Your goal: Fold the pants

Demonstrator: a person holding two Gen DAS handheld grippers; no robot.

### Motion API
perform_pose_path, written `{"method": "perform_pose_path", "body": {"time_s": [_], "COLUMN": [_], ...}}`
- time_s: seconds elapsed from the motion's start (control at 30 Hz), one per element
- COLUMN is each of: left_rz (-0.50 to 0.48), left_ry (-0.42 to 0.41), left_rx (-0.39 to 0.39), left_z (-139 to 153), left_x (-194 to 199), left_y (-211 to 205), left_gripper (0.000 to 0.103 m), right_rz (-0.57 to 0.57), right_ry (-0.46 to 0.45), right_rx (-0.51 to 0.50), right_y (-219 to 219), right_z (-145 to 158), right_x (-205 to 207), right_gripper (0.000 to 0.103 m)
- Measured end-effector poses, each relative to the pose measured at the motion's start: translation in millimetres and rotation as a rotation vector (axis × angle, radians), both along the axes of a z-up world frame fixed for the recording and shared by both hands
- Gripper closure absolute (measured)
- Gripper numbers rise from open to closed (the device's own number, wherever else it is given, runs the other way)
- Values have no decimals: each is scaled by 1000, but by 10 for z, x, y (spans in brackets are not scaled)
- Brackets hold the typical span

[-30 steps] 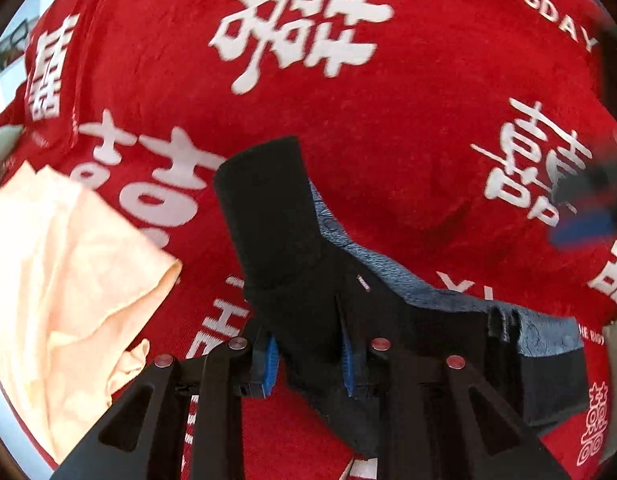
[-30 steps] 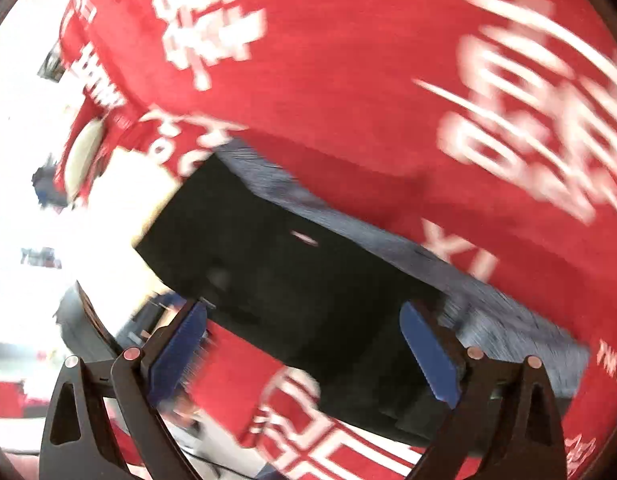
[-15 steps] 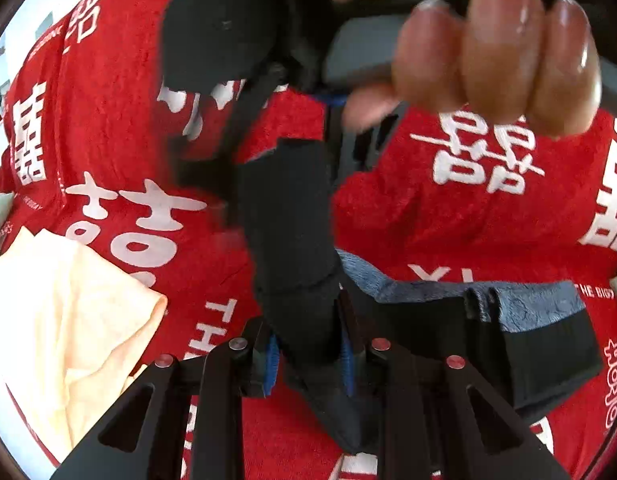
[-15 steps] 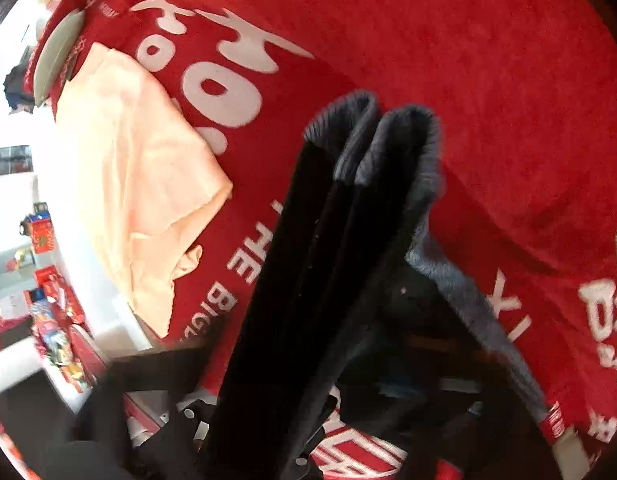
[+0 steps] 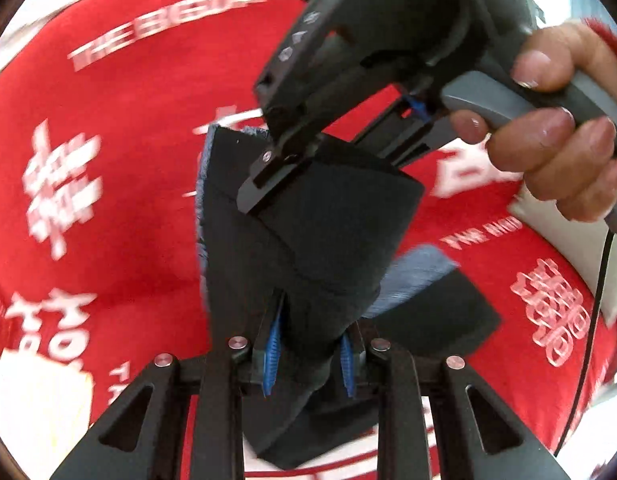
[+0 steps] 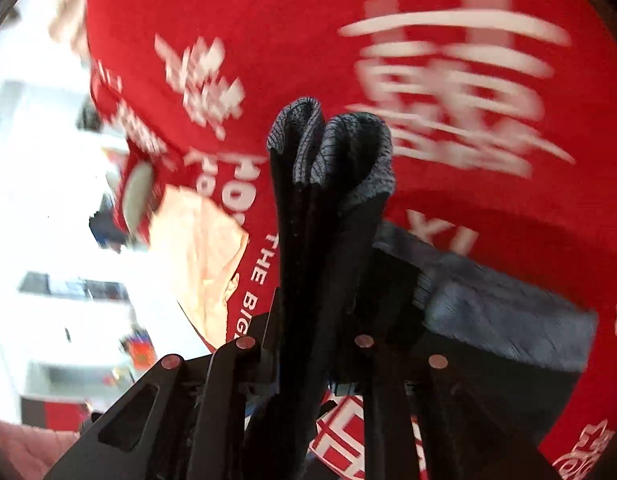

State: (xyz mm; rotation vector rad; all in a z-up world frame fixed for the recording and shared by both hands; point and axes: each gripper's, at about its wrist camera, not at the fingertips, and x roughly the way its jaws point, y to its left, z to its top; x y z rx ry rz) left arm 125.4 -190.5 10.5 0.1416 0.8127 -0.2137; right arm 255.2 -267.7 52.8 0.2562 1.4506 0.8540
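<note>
Both closed on the black pants (image 5: pixel 308 240): left hand-held gripper (image 5: pixel 310 354) at a bunched fold, right hand-held gripper (image 6: pixel 308 360) on lifted fabric. Spread beneath, a red cloth (image 5: pixel 128 200) with white characters over the counter. At its edge a peach garment (image 6: pixel 200 248), beyond it a bright white room (image 6: pixel 40 160).

The pants (image 6: pixel 308 280) hide the right claw (image 6: pixel 308 364) pads, and the red cloth's (image 6: pixel 448 80) white lettering is motion-blurred.

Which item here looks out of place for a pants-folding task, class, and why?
The peach cloth lies crumpled near the edge of the red cover, left of the pants. It looks like a separate, unfolded item. The pants themselves look orderly, bunched between both grippers.
</note>
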Motion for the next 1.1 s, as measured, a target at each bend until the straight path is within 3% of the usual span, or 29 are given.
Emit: {"method": "perform_pose_path", "body": {"time_s": [0.17,0.33,0.5,0.63,0.8,0.83,0.87,1.0,1.07,1.1], "left_rz": [-143,-197,-215,-218,-211,-207,-197,-157,-126,-110], "left_ry": [80,187,233,243,294,300,310,331,364,384], "left_rx": [64,123,204,262,241,233,216,151,102,77], "left_z": [-213,-646,-988,-1087,-1019,-984,-942,-789,-738,-727], "left_x": [21,101,66,22,22,11,-5,-40,10,40], "left_y": [-768,-1274,-1559,-1668,-1628,-1595,-1532,-1229,-1054,-975], "left_gripper": [77,77,77,77,52,43,33,31,31,31], "right_rz": [-182,-309,-354,-356,-340,-338,-337,-322,-316,-315], "right_ry": [28,103,158,179,159,158,154,127,112,101], "right_rx": [55,52,56,42,20,10,2,-59,-113,-147], "right_y": [-1109,-1931,-2216,-2335,-2274,-2271,-2270,-2240,-2236,-2229], "right_z": [-187,-715,-1183,-1471,-1475,-1465,-1441,-1333,-1283,-1264], "right_x": [-195,-304,-377,-413,-421,-423,-425,-487,-537,-562], "right_gripper": [86,87,87,87,84,83,80,66,43,37]}}
